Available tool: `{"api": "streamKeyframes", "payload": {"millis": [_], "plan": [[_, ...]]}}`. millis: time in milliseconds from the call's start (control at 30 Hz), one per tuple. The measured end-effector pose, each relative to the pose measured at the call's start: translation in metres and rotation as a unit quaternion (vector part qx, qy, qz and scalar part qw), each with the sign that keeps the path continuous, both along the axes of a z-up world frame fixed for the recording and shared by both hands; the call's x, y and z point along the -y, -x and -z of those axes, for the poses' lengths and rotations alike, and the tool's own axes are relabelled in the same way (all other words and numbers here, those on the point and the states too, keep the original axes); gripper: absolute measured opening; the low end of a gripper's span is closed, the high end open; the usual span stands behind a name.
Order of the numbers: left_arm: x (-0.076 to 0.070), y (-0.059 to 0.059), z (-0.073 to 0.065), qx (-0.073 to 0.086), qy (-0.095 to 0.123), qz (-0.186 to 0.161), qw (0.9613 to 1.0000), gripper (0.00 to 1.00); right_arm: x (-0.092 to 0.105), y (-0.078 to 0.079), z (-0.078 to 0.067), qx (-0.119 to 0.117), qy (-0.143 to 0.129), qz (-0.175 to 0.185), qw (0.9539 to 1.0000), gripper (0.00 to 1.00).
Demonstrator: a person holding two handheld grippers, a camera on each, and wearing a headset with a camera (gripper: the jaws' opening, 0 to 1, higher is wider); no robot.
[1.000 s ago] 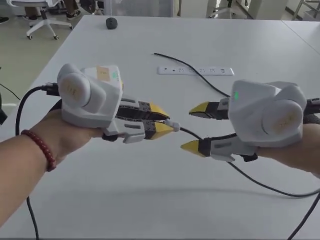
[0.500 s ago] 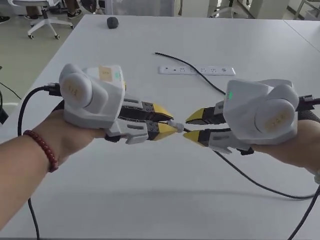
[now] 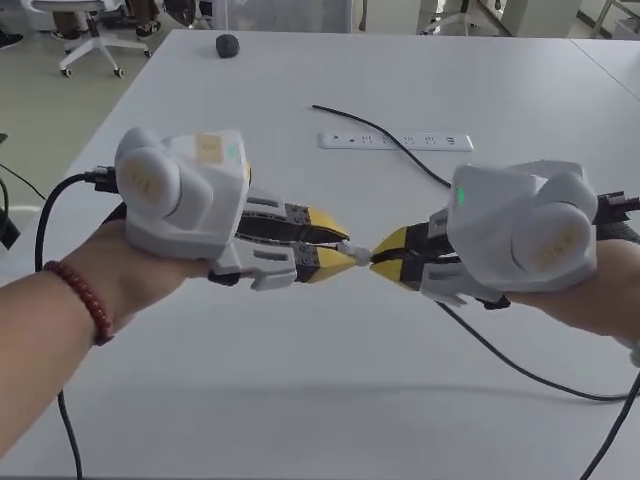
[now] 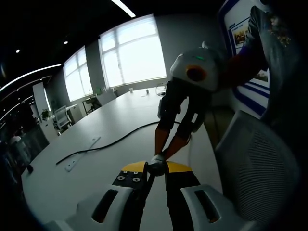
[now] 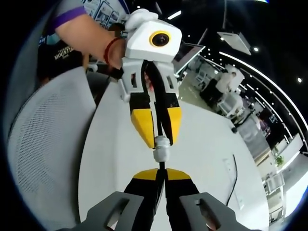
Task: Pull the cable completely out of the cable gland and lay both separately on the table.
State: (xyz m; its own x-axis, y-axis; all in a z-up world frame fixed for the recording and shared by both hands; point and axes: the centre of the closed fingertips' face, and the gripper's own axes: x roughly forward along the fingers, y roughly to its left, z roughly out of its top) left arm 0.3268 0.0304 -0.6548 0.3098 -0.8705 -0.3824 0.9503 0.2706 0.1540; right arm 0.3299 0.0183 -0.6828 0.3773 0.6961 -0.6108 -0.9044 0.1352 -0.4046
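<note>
Left gripper (image 3: 338, 243) clamped on the cable gland (image 3: 352, 250) at its fingertips, right gripper (image 3: 383, 256) pinching the black cable (image 3: 500, 357) just beyond, tips nearly touching, shirt (image 5: 60, 60) print partly reads MOUNTAIN.

Cable gland (image 4: 157, 163) pinched between yellow tips of left gripper (image 4: 156, 169). Right gripper (image 4: 168, 148) seen opposite, tips drawn together just beyond the gland. Black cable (image 4: 120, 138) laid across white table (image 4: 110, 118).
</note>
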Motion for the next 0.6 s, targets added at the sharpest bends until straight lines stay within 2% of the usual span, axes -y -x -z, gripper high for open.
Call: {"api": "streamKeyframes", "payload": {"millis": [600], "plan": [[-0.009, -0.003, 0.002, 0.001, -0.007, -0.006, 1.0, 0.15, 0.03, -0.004, 0.011, -0.009, 0.023, 0.02, 0.9995, 0.0]]}}
